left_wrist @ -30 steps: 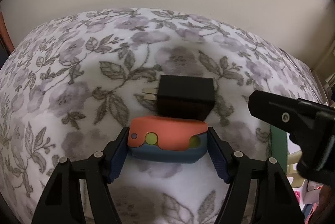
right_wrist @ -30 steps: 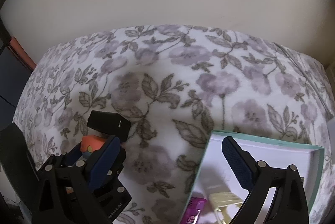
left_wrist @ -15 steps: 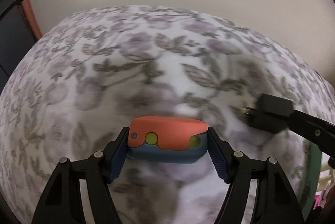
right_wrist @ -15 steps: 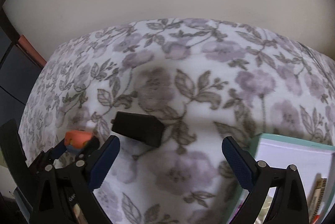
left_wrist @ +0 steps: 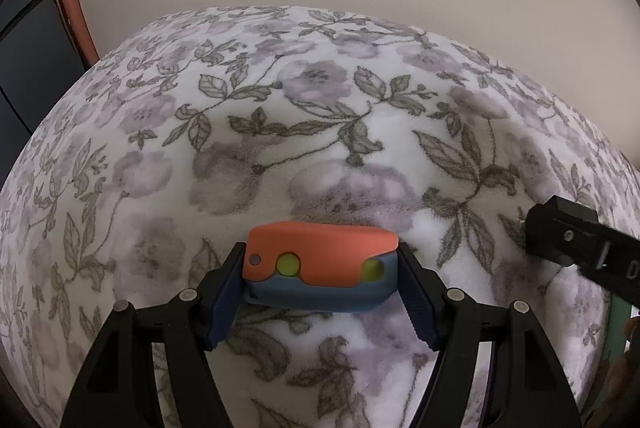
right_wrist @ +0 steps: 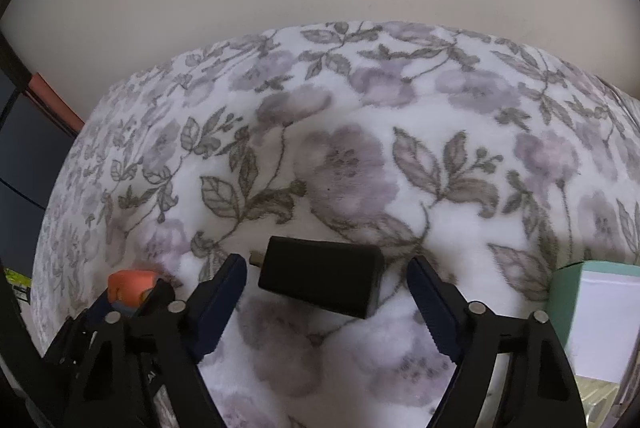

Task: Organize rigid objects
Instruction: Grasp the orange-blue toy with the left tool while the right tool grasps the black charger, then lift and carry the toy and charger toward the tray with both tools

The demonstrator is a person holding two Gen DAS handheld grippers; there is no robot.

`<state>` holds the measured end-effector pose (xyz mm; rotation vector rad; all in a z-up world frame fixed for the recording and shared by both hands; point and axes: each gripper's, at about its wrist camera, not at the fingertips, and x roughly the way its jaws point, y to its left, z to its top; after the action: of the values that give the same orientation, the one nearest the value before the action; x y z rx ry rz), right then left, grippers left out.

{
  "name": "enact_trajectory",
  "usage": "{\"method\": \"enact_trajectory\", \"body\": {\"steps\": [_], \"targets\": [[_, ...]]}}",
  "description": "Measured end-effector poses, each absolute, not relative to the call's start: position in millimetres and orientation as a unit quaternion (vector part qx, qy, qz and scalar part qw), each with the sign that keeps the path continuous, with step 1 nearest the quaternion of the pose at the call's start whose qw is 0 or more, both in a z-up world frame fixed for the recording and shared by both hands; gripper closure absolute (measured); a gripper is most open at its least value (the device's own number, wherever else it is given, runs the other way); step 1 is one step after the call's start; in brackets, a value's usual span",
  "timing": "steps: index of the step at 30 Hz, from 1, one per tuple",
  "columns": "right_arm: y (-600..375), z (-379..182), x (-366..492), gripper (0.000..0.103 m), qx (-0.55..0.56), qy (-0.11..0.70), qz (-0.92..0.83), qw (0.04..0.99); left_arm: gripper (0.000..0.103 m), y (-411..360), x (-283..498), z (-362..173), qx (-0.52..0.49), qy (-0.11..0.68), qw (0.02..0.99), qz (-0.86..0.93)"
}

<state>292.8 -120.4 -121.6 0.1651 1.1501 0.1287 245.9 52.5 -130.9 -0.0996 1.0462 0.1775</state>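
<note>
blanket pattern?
White blanket with grey-purple flowers and grey leaves; right wrist view shows it best.

Left wrist view: the left gripper [left_wrist: 322,292] is cut off by the bottom edge, so only its fingers and forward frame show. The underside of the orange-and-blue block [left_wrist: 320,270] is hidden, and its two ends are covered by the blue pads [left_wrist: 224,302]. The right gripper [left_wrist: 576,248] runs out at the right edge; its jaws are out of sight. A green strip [left_wrist: 616,324] beside it is too cropped to identify.

Right wrist view: the black adapter [right_wrist: 320,278] shows one prong only partly, behind the left finger. The block [right_wrist: 130,284] shows only an orange corner. The teal-rimmed box [right_wrist: 560,292] is cropped; its contents are blurred.
</note>
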Motion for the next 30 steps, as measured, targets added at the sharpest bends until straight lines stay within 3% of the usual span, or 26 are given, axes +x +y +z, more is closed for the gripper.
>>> {"method": "enact_trajectory", "body": {"steps": [4,20,21,23,26,30], "targets": [[-110.0,-124.0,295.0,0.029,0.057,0.542,0.059,0.836,0.03,52.5,247.1,-132.1,-0.047,0.499,0.862,0.083],[-102.1,-101.5,275.7,0.03,0.034,0.532,0.069,0.843,0.031,45.9,238.3,-119.3,-0.038,0.497,0.864,0.075],[-102.4,-98.0,272.8,0.034,0.032,0.53,0.069,0.844,0.031,45.1,236.1,-115.7,-0.039,0.495,0.865,0.074],[-102.7,-91.7,267.0,0.065,0.034,0.527,0.075,0.846,0.031,43.4,231.3,-108.7,-0.042,0.493,0.866,0.071],[-108.1,-81.1,255.2,0.064,0.031,0.527,0.07,0.846,0.031,40.0,222.1,-98.9,-0.046,0.491,0.867,0.068],[-118.6,-79.3,240.2,0.079,0.036,0.54,0.065,0.839,0.031,37.5,205.4,-89.0,-0.054,0.493,0.866,0.065]]}}
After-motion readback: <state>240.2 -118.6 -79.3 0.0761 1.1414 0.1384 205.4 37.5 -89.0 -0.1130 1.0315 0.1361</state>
